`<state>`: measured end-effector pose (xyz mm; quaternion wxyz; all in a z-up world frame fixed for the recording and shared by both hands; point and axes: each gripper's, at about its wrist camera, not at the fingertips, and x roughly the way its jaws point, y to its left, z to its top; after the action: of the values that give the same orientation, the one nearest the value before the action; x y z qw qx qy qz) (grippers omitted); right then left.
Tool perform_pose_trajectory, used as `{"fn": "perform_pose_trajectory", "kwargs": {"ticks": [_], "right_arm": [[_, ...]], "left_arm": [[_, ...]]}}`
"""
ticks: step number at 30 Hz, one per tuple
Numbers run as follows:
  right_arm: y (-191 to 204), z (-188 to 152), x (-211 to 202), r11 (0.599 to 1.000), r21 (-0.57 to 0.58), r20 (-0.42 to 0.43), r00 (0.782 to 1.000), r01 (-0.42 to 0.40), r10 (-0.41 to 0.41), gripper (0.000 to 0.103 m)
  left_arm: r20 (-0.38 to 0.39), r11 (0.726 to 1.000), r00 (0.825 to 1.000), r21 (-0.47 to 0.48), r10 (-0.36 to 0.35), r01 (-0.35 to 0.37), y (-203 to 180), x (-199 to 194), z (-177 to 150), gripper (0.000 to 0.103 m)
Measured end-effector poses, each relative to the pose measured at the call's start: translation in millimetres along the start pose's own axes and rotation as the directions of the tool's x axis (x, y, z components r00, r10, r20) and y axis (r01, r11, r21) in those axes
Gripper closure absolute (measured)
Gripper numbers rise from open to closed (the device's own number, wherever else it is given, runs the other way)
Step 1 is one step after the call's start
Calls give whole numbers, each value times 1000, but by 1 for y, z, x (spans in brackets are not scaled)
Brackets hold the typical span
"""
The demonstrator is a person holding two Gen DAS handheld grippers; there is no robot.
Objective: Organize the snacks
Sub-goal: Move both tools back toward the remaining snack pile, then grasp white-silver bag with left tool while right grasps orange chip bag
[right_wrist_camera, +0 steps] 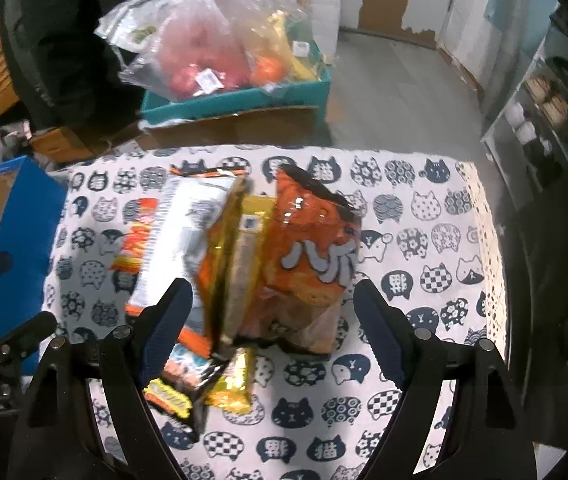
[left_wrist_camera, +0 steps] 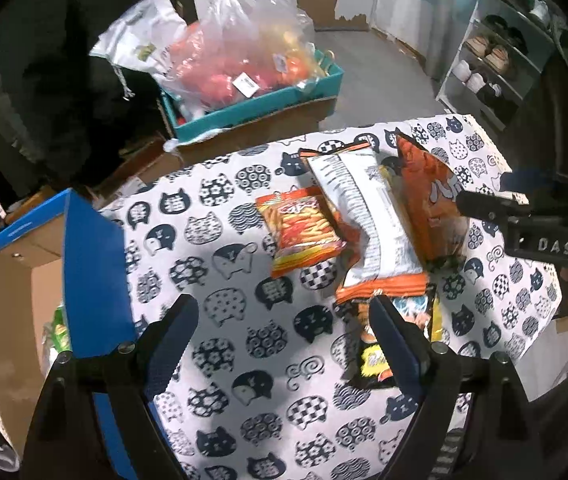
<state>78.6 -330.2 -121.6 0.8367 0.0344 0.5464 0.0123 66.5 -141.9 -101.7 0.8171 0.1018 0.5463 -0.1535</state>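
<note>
Right hand-held gripper agape, straddling orange snack bag.

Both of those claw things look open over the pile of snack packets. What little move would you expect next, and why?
Probably the right gripper eases forward and closes on the tall orange crinkly snack bag. That bag sits between its open fingers, on top of the pile on the cat-print tablecloth. The left gripper is open too, over bare cloth beside the blue cardboard box, likely the destination.
</note>
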Motion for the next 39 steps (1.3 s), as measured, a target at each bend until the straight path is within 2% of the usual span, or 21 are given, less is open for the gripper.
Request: {"fn": "perform_pose_trajectory", "kwargs": {"ticks": [7,14,25,29,31,33,35,39], "right_arm": [[-19,5,37,998,54,-45,999,-14,17,21],[-38,6,76,984,166,-106,990,-71,90,21],[-33,7,112,991,131,-189,981,-26,51,21],[-37,7,111,991,129,-188,980,-45,69,21],[-36,6,110,992,115,-196,978,-48,70,32],[-38,3,111,994,100,-221,974,-37,58,34],[-37,-1,110,997,73,-225,974,-15,31,45],[-42,-1,106,997,64,-210,977,37,-23,54]], "left_arm": [[-29,999,999,-42,-30,29,2,25,21,15],[-51,997,997,-49,-60,57,-2,49,38,15],[-62,985,987,-101,-146,140,-18,64,61,15],[-70,982,984,-102,-163,156,-29,69,67,15],[-74,983,983,-95,-167,160,-36,72,69,15],[-79,984,984,-84,-162,156,-43,75,70,15],[-85,988,986,-72,-144,139,-48,80,70,15],[-109,990,986,-78,-127,119,-54,92,67,15]]}}
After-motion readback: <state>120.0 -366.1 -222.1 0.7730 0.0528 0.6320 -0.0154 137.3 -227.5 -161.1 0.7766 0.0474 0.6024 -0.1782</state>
